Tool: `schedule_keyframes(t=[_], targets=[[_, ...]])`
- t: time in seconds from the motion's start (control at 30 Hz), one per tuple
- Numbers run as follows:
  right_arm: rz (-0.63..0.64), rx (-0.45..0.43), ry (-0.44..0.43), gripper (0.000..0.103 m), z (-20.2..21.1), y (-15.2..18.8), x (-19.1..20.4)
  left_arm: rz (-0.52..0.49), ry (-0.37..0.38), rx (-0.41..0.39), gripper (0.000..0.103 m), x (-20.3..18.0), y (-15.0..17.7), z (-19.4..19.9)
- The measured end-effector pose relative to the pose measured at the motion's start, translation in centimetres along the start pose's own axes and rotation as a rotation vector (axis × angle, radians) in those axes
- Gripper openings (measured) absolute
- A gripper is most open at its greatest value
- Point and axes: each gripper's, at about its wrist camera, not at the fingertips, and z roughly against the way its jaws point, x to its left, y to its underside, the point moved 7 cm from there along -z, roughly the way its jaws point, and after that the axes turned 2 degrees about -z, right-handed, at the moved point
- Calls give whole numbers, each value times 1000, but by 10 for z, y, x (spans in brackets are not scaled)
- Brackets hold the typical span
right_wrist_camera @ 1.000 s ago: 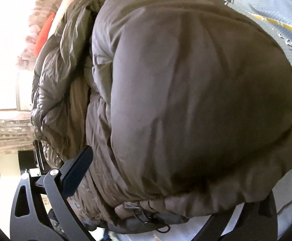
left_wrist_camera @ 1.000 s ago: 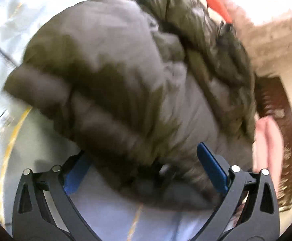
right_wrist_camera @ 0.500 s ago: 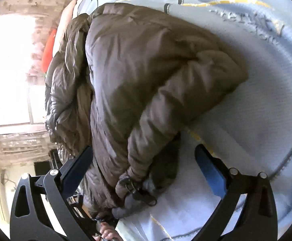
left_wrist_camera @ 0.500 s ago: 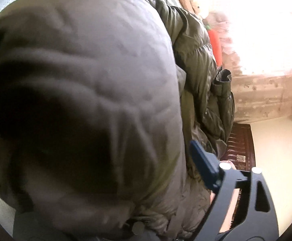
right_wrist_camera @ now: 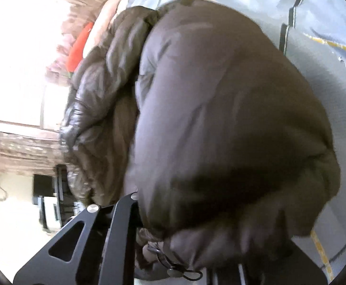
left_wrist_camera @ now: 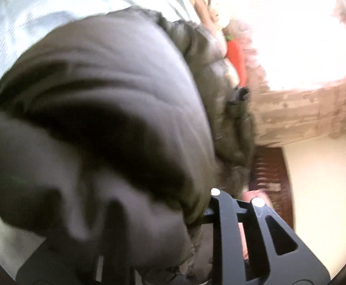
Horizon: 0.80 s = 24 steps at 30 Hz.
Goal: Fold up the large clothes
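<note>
**Puffer jacket bunched up over both grippers on the bed**

Left wrist view, left to right: we see pale blue bedding (left_wrist_camera: pixel 42 16) at the top left, then the dark brown puffer jacket (left_wrist_camera: pixel 106 109) filling most of the frame, blurred and draped right over the left gripper (left_wrist_camera: pixel 149 232). Only its right finger (left_wrist_camera: pixel 227 225) shows, black, with jacket fabric lying against it; the left finger is buried under cloth. We cannot tell how wide its jaws stand or whether they pinch the fabric. Right of the jacket: an orange-red item (left_wrist_camera: pixel 237 59), a bright window (left_wrist_camera: pixel 291 35), a rough brick wall (left_wrist_camera: pixel 299 114), dark wooden furniture (left_wrist_camera: pixel 270 171) and a pale floor (left_wrist_camera: pixel 325 190).

Right wrist view, left to right: glare from the window (right_wrist_camera: pixel 16 54), brick wall (right_wrist_camera: pixel 18 147), the same orange-red item (right_wrist_camera: pixel 80 49), then the jacket (right_wrist_camera: pixel 220 118) heaped on the bedding (right_wrist_camera: pixel 327 35), shiny lining to the left, matte shell to the right. The right gripper (right_wrist_camera: pixel 196 244) sits at the bottom; its left finger (right_wrist_camera: pixel 123 218) touches the jacket hem, the right finger is covered. Jaw width: cannot tell. A drawcord toggle (right_wrist_camera: pixel 173 272) hangs at the hem.
</note>
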Motion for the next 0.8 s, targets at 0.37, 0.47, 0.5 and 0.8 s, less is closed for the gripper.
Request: schedule_keyframes(t=[0.37,0.47,0.5,0.8], targets=[[81,-23,-180,14,20,-73,126,-32,238,-21,22,-140,-76,-27],[107,-31,-174,14,-2,-102,157,-101,223,-7,23,-177,-104,-56],[114,-20,-163,14,-18,-116,172,-118,227,0,24,-191,-115,-71],[266,61,33,14,-149,-220,248,-361,51,64,24,-271,-201,-232]])
